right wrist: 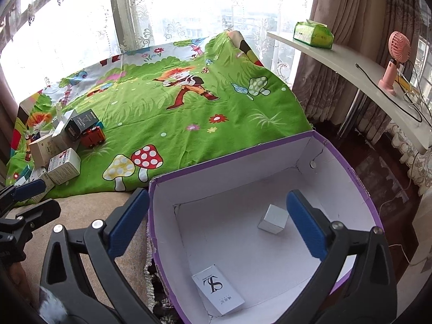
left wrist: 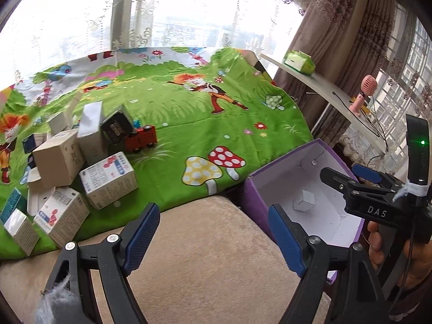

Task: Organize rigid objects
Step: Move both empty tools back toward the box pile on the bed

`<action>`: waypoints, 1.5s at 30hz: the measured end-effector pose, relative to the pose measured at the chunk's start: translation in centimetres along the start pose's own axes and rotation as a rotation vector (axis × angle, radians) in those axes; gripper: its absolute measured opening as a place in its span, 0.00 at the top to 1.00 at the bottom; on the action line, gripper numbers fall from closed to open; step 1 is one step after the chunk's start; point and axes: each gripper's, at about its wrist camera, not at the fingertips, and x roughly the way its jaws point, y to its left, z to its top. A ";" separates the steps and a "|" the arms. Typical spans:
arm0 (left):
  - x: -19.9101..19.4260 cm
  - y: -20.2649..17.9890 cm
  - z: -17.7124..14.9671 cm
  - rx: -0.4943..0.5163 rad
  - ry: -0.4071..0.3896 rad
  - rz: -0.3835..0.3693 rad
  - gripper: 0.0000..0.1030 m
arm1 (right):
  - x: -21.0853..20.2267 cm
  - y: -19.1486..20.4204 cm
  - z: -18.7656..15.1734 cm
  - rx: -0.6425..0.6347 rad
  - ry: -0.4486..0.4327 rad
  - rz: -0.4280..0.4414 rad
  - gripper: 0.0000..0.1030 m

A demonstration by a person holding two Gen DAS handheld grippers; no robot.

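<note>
1. Far to the left of the left gripper's fingers, a pile of small cartons lies on the green cartoon cloth; white, tan and teal boxes lean on one another, with a white carton with red and blue print nearest the fingers.
2. Beyond that pile, ahead and left of the left fingers, a black box tilts against a red toy truck.
3. The left gripper's fingers are spread apart and grasp nothing; below them is only the beige cushion.
4. Beside the left gripper's right finger stands the purple storage box, white inside.
5. The right gripper hangs over that purple box, fingers released wide and empty (its left finger is outside the box's left wall, its right finger over the interior).
6. A small silver cube rests on the box floor just left of the right finger, not touching it.
7. A flat white carton with a black "S" mark lies on the box floor between and below the 2 fingers, close to the camera.
8. Far right, beyond the fingers, a white shelf carries a green tissue pack and a pink fan.
</note>
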 end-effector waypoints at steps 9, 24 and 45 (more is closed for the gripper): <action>-3.5 5.8 -2.4 -0.102 -0.071 0.057 0.19 | 0.1 2.2 -0.7 0.024 -0.005 0.164 0.01; -6.9 15.2 -6.8 -0.288 -0.105 0.202 0.19 | 1.6 7.8 -1.9 -0.097 0.087 0.284 0.01; -5.8 21.0 -5.4 -0.241 -0.040 0.270 0.29 | 4.6 15.8 -0.8 -0.270 0.141 0.321 0.01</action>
